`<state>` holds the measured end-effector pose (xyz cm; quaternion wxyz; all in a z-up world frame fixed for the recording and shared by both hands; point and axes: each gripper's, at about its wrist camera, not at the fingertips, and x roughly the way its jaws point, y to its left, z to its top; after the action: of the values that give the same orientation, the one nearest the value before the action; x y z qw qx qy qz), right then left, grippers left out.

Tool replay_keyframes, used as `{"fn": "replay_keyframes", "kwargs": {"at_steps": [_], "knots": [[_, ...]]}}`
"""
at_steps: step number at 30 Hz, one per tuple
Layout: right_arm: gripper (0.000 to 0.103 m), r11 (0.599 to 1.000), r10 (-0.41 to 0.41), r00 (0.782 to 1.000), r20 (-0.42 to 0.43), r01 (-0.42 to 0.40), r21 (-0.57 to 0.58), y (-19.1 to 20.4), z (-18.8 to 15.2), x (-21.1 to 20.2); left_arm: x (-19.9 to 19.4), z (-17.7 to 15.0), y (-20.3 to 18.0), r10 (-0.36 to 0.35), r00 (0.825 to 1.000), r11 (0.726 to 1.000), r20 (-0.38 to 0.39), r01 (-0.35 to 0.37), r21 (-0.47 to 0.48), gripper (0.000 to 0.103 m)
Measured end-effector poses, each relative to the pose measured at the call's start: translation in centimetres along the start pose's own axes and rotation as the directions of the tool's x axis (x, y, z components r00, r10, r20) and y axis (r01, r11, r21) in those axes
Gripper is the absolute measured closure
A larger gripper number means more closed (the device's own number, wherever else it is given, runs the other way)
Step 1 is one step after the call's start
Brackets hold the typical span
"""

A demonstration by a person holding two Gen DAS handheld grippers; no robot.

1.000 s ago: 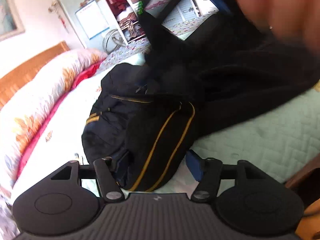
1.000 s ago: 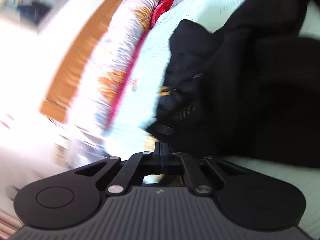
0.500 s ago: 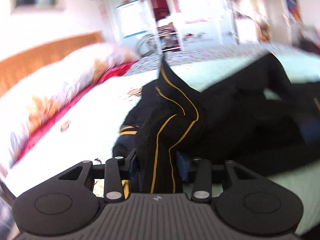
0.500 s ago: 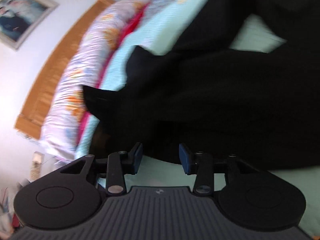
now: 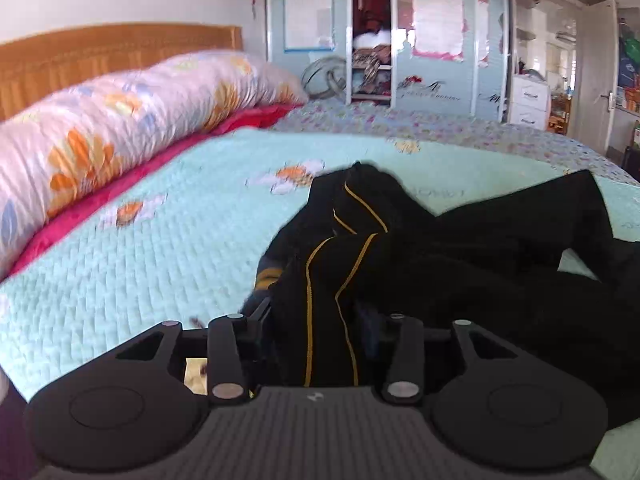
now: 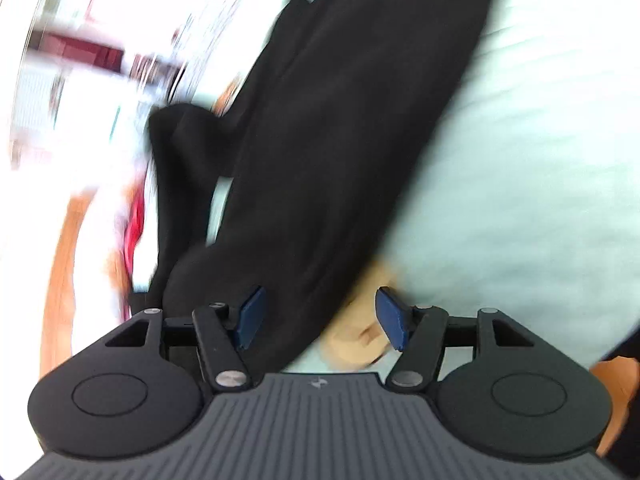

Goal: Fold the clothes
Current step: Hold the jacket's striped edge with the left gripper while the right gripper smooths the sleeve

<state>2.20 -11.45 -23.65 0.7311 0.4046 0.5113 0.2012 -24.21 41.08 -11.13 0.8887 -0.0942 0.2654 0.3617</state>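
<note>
A black garment [image 5: 440, 248] with thin yellow piping lies crumpled on the pale green quilted bedspread [image 5: 160, 248]. My left gripper [image 5: 316, 320] grips a thick bunch of its piped part, which fills the gap between the fingers; the jaws are opening slightly. In the blurred right wrist view the same black garment [image 6: 340, 120] runs as a long dark band across the bedspread [image 6: 520, 200]. My right gripper [image 6: 318, 312] hovers over its near edge. Its blue pads [image 6: 250, 316] stand wide apart and are still opening; cloth lies under the gap, and neither pad presses on it.
A long flowered bolster [image 5: 120, 112] and a red blanket [image 5: 160, 172] lie along the wooden headboard [image 5: 100, 52] at the left. Beyond the bed's far edge stands a pale blue wardrobe [image 5: 400, 40]. A door [image 5: 596, 72] is at the far right.
My left gripper closed on the yellow-piped fold and drew it leftward while rolling level. My right gripper went from shut to wide open and swung down over the garment's edge.
</note>
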Motion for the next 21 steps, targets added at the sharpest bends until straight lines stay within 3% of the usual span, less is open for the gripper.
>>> {"fn": "replay_keyframes", "kwargs": {"at_steps": [4,8,9,10,11,12,17,19,21], "knots": [[0.030,0.981,0.098,0.994,0.056,-0.106,0.163,-3.2,2.5,0.6,0.5,-1.1,-0.3,0.003,0.999,1.000,-0.037,-0.003,-0.007,0.055],[0.028,0.981,0.107,0.986,0.130,-0.126,0.149,-1.7,4.0,3.1,0.6,0.6,0.0,-0.026,0.999,0.999,-0.041,0.024,-0.048,0.058],[0.035,0.985,0.110,0.986,0.128,-0.125,0.122,-0.5,4.4,3.7,0.5,1.3,0.2,-0.038,0.999,0.997,-0.037,0.035,-0.068,0.059],[0.050,0.987,0.122,0.986,0.112,-0.132,0.091,0.4,5.0,4.2,0.3,2.2,0.3,-0.050,0.998,0.996,-0.029,0.047,-0.081,0.060],[0.087,0.987,0.139,0.985,0.105,-0.146,0.062,1.6,5.7,4.1,0.1,3.1,0.2,-0.055,0.998,0.995,-0.019,0.053,-0.085,0.061],[0.092,0.986,0.160,0.981,0.107,-0.165,0.032,2.8,6.3,3.7,-0.1,4.1,0.2,-0.060,0.998,0.995,-0.009,0.059,-0.083,0.062],[0.092,0.945,0.326,0.900,0.291,-0.303,-0.122,8.2,9.5,-5.1,-3.7,8.6,-1.5,-0.145,0.986,0.987,0.077,0.150,-0.059,0.062],[0.092,0.929,0.364,0.857,0.365,-0.305,-0.210,9.2,10.1,-10.2,-5.8,9.4,-2.2,-0.206,0.973,0.975,0.108,0.214,-0.063,0.062],[0.092,0.921,0.372,0.831,0.413,-0.275,-0.275,9.2,10.1,-14.1,-6.7,8.4,-2.8,-0.247,0.965,0.964,0.093,0.255,-0.081,0.061]]}}
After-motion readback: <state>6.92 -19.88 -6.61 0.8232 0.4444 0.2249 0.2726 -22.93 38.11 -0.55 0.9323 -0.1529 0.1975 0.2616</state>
